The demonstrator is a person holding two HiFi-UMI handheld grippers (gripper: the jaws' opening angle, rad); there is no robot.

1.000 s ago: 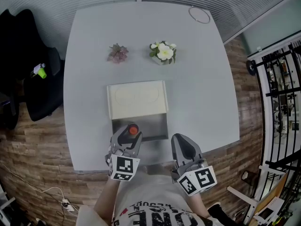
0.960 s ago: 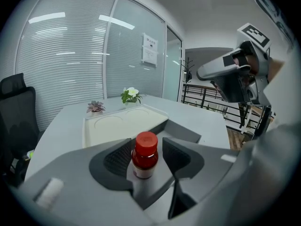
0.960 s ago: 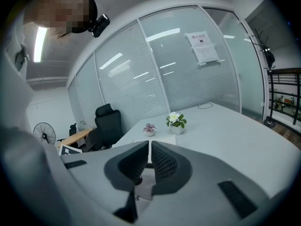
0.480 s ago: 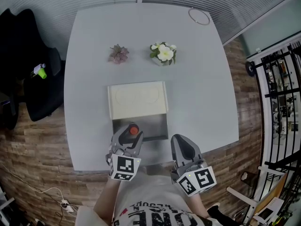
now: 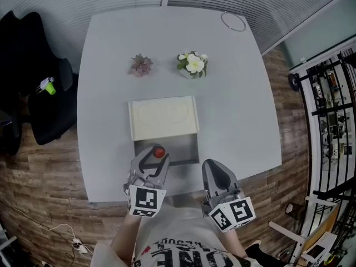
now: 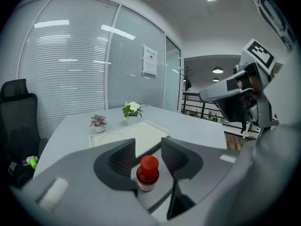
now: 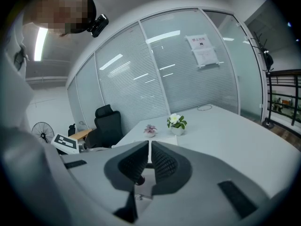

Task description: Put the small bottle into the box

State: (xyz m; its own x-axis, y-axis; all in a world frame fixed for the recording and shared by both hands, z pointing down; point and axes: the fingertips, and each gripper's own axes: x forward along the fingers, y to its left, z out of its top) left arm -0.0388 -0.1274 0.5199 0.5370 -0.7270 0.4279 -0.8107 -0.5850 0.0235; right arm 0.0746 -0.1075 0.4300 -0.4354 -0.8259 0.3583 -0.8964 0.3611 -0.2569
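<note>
Two grippers hover over the near edge of the grey surface (image 5: 233, 104). The right gripper (image 7: 149, 149) is pressed almost together and holds nothing. The left gripper (image 6: 148, 149) is spread, its jaws having just closed a little. The small bottle (image 6: 148, 173) stands upright between them, unpinched, in the grey tray of the box (image 5: 186, 149). Beyond lies the cream lid (image 5: 163, 117), then a pink succulent (image 5: 141, 65) and a white-flowered plant (image 5: 193, 62), with a ring (image 5: 233, 21) farthest off.

View along the right gripper (image 7: 149, 145): jaws drawn together to a thin slit, nothing between them. Beyond, on the grey surface (image 7: 225, 126), stand a white-flowered pot (image 7: 177, 122) and a small pink plant (image 7: 150, 129); a black chair (image 7: 106, 124) stands at the blind-covered glass wall (image 7: 141, 69).
</note>
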